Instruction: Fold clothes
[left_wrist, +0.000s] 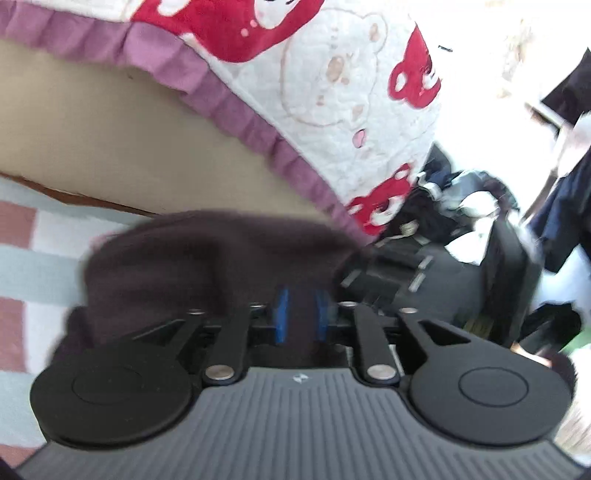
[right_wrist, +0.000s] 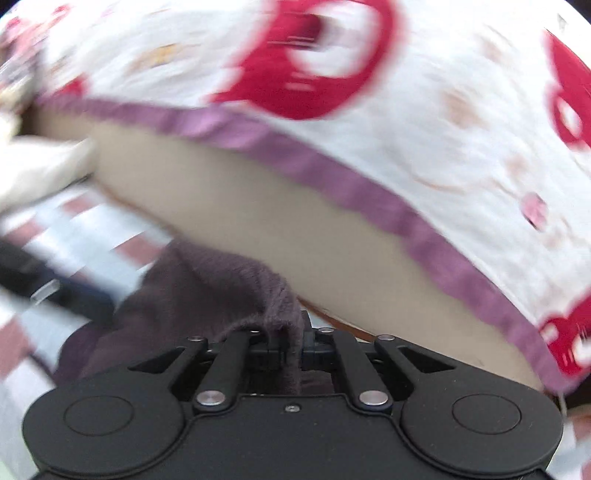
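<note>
A dark brown knit garment (left_wrist: 207, 258) hangs bunched in front of a bed, off the checked floor. In the left wrist view my left gripper (left_wrist: 301, 314) has its blue pads (left_wrist: 280, 314) a little apart, and the brown knit fills the gap between them. In the right wrist view the same garment (right_wrist: 199, 288) trails to the left, and my right gripper (right_wrist: 291, 350) is shut on a folded edge of it. A blurred black shape with metal pins (left_wrist: 391, 273) just right of the garment looks like the other gripper.
Behind the garment is a bed with a beige side (left_wrist: 110, 147) and a white quilt (left_wrist: 332, 92) with red bears and a purple frill. The floor (left_wrist: 29, 258) is checked in brown-red, white and pale blue. Dark clothes (left_wrist: 472, 206) are piled at the right.
</note>
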